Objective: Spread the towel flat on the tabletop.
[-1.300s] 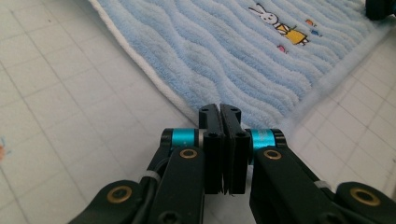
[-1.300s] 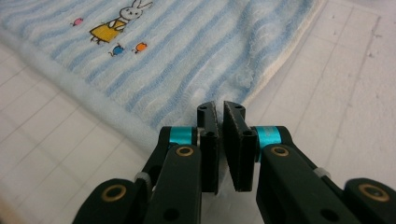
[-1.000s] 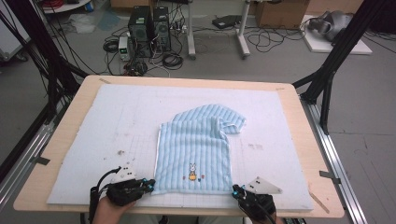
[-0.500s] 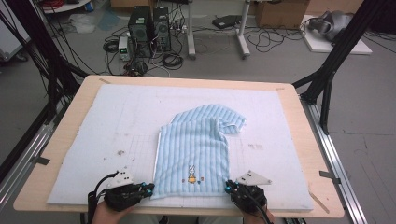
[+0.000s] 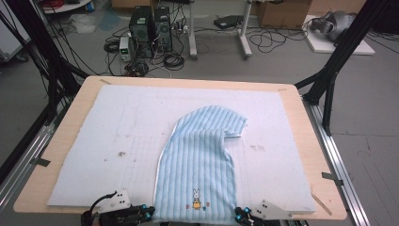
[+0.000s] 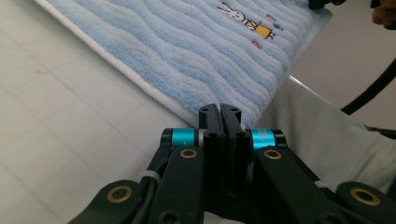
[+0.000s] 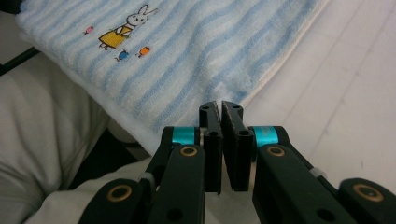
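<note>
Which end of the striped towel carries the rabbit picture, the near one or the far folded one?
The near end of the towel, at the table edge between the two claws: the rabbit sits there; the far folded end is plain stripes.

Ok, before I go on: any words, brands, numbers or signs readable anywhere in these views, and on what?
None can be read.
Towel: no lettering, just a stitched rabbit picture near its front edge.
Computer towers on the floor behind the table: any labels are too small to read.
Left gripper and right gripper: no markings show.

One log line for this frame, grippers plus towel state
left gripper: shut on towel | right gripper: shut on towel | towel: near corners pinched, far end folded
</note>
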`<state>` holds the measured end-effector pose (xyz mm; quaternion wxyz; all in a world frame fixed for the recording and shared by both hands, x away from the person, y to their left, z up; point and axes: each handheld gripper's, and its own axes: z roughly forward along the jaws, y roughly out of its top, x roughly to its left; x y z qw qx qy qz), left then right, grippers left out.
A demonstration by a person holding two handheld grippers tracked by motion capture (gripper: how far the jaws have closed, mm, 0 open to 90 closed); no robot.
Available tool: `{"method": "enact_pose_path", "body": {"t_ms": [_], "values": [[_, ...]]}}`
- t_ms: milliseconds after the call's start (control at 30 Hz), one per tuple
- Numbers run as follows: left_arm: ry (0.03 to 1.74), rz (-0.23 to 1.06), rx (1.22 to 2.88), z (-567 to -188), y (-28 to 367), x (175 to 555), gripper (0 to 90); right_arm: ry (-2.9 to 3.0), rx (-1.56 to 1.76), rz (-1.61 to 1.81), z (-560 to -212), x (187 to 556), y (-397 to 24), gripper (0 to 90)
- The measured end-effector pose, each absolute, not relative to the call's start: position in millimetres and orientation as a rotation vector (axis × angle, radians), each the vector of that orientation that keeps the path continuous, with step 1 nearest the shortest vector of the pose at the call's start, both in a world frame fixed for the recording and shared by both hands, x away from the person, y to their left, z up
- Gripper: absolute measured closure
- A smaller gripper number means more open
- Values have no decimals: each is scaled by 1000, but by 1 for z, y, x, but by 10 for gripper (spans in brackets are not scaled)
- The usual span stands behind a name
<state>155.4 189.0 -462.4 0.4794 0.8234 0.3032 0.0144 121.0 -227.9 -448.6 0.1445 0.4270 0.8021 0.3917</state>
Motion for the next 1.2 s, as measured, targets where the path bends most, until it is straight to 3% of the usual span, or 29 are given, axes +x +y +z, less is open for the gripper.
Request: {"method": "enact_pose_path", "body": {"t_ms": [33, 100, 133, 300, 367, 800, 900, 1000, 1100, 1200], "values": [[744, 32, 2005, -463, 189, 155, 885, 2308, 1231, 1115, -449, 118, -229, 868], [780, 39, 1975, -462, 191, 158, 722, 2293, 1243, 1136, -449, 115, -232, 862], [792, 50, 1959, -461, 192, 160, 683, 2281, 1247, 1145, -448, 114, -234, 851], [861, 121, 1880, -449, 197, 179, 573, 2167, 1300, 1252, -437, 128, -240, 655], [875, 154, 1857, -442, 199, 191, 533, 2127, 1300, 1254, -431, 136, -239, 643], [960, 234, 1794, -414, 192, 282, 464, 2087, 1401, 1051, -440, 228, -215, 554], [979, 244, 1775, -410, 191, 298, 462, 2088, 1417, 1003, -442, 238, -215, 573], [981, 246, 1788, -401, 188, 313, 455, 2117, 1440, 990, -447, 245, -217, 661], [967, 275, 1791, -395, 185, 325, 436, 2161, 1402, 1013, -446, 245, -217, 866], [966, 290, 1782, -390, 182, 336, 429, 2205, 1333, 989, -445, 239, -214, 880]]}}
